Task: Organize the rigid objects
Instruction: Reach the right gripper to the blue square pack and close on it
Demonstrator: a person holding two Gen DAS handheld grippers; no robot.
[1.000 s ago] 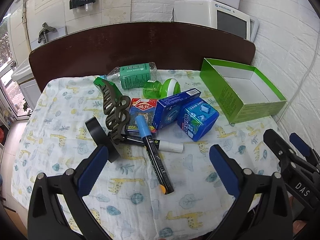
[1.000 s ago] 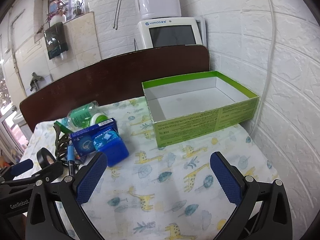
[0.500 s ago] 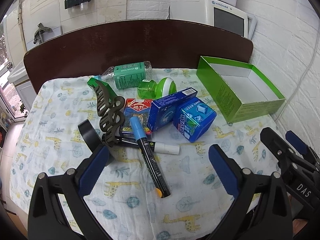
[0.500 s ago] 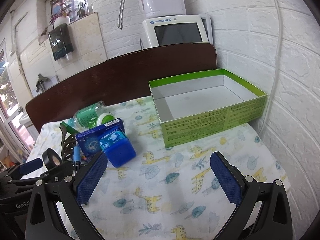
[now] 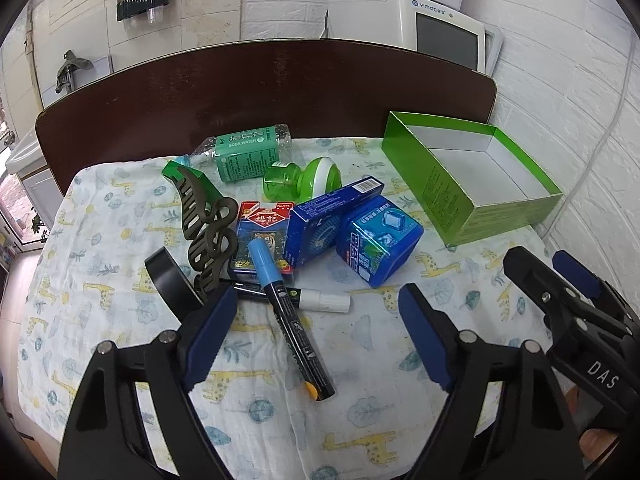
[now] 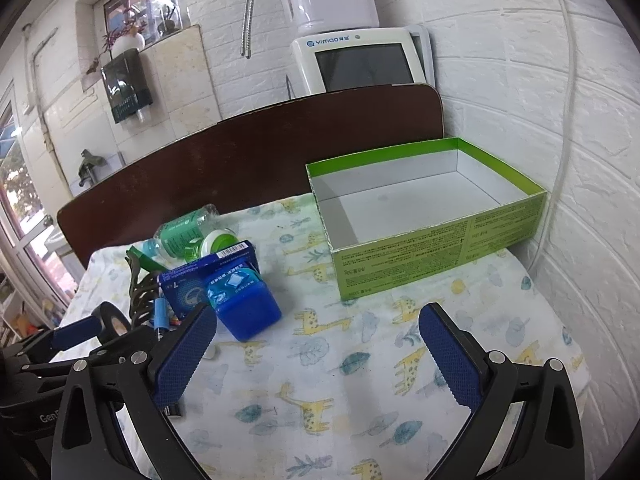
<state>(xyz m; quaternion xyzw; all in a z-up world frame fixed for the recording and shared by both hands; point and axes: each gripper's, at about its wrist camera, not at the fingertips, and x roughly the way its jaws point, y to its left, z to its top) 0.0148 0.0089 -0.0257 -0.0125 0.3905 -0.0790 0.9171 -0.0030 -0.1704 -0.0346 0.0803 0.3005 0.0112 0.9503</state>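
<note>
Left gripper [image 5: 316,332] jaws just narrowed versus earlier frame, blue pads closer together, nothing pinched; black marker [image 5: 294,322] lying on cloth between them lower centre, not touched. Right gripper [image 6: 316,354] jaws also just eased in slightly, wide apart, nothing between but bare cloth [image 6: 320,400]. Clutter unmoved since earlier frame.

Left wrist view: pile at centre. Blue-capped marker angled down toward lower centre, crossing a white-ended pen [image 5: 320,300]. Black tape roll [image 5: 170,280] at left, just beside left pad. Dark hair claw [image 5: 206,224] above tape, leaning on red card pack [image 5: 264,236]. Blue carton [image 5: 332,220] tilted on top of card pack, touching blue square tub [image 5: 378,240] at right. Green bottle [image 5: 246,156] on its side at upper centre, green-white round item [image 5: 308,178] just below it. Green box [image 5: 472,184] open, upper right, well apart from pile.

Right wrist view: green box [image 6: 432,248] right of centre, inside bare. Blue tub [image 6: 246,306] left of centre, just above left pad. Left gripper's arm at lower left edge.
</note>
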